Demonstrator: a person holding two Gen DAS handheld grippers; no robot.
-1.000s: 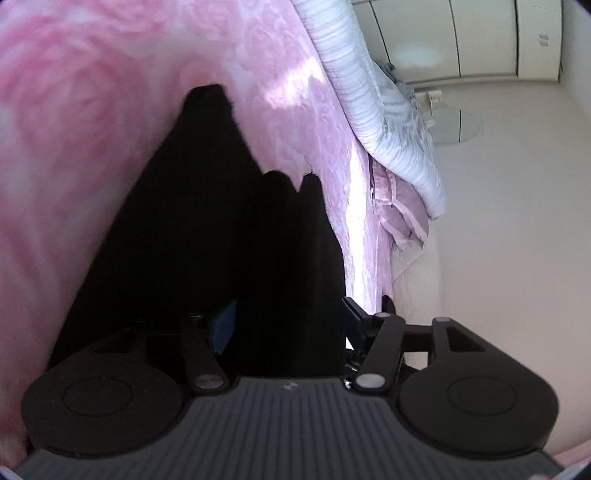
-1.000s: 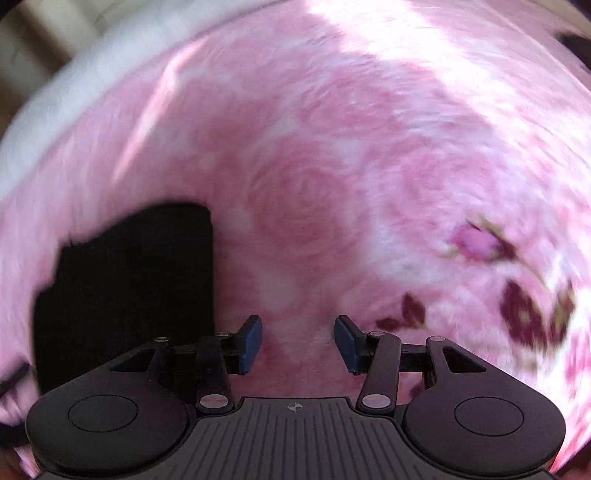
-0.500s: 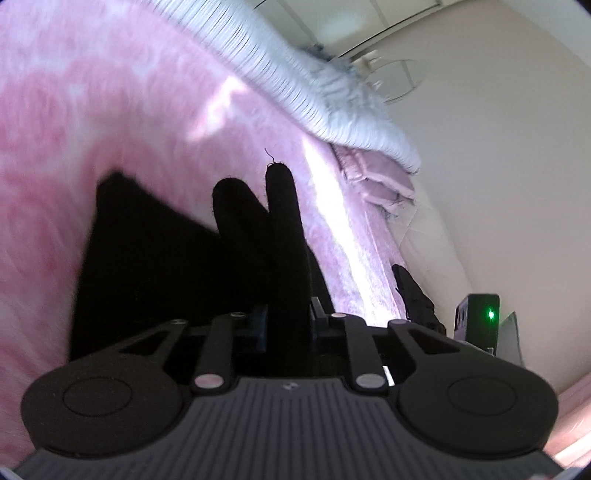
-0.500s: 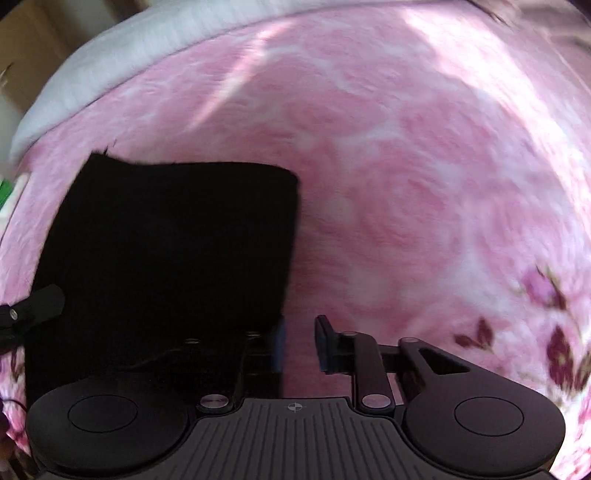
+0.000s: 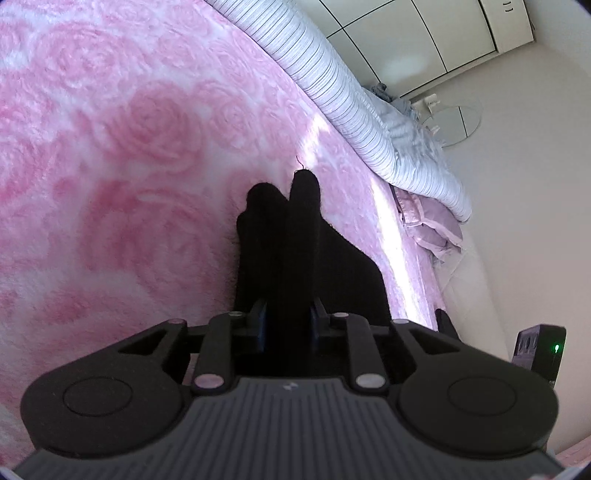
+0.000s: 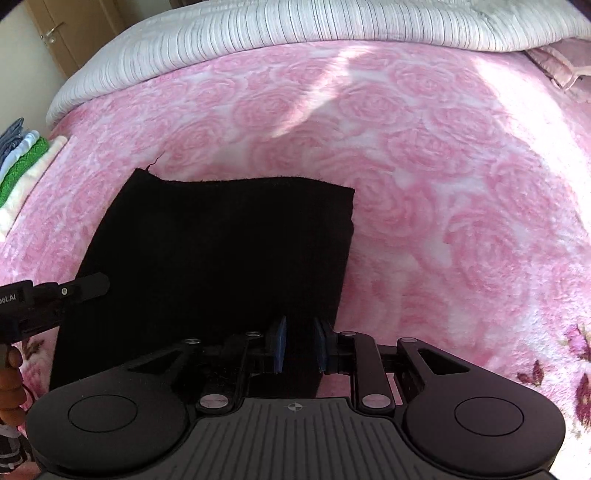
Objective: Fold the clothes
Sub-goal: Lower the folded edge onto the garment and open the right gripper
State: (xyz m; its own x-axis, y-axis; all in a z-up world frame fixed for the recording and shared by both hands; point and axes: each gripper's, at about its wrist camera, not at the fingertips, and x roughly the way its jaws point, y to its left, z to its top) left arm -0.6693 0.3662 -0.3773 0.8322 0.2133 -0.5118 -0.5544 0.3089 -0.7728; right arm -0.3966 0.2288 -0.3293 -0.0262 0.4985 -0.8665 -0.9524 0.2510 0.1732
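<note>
A black garment [image 6: 221,251] lies as a folded rectangle on the pink rose-patterned blanket [image 6: 424,166]. My right gripper [image 6: 300,343] is shut on the garment's near right corner, with black fabric pinched between its blue pads. My left gripper [image 5: 286,325] is shut on the garment's left edge. In the left wrist view the black garment [image 5: 295,240] rises in bunched folds from between the jaws. One finger of the left gripper [image 6: 86,287] shows at the left edge of the right wrist view, beside the cloth.
A striped white quilt [image 6: 258,33] runs along the blanket's far side. A stack of folded clothes [image 6: 22,158] sits at the left edge. A pale pink pillow [image 5: 428,225] and a dark device with a green light [image 5: 543,347] are by the wall.
Both grippers were open a second ago; each has since shut on the black garment. The right one came from the bare blanket to the cloth's corner, and the left one moved along with its gripped edge.
</note>
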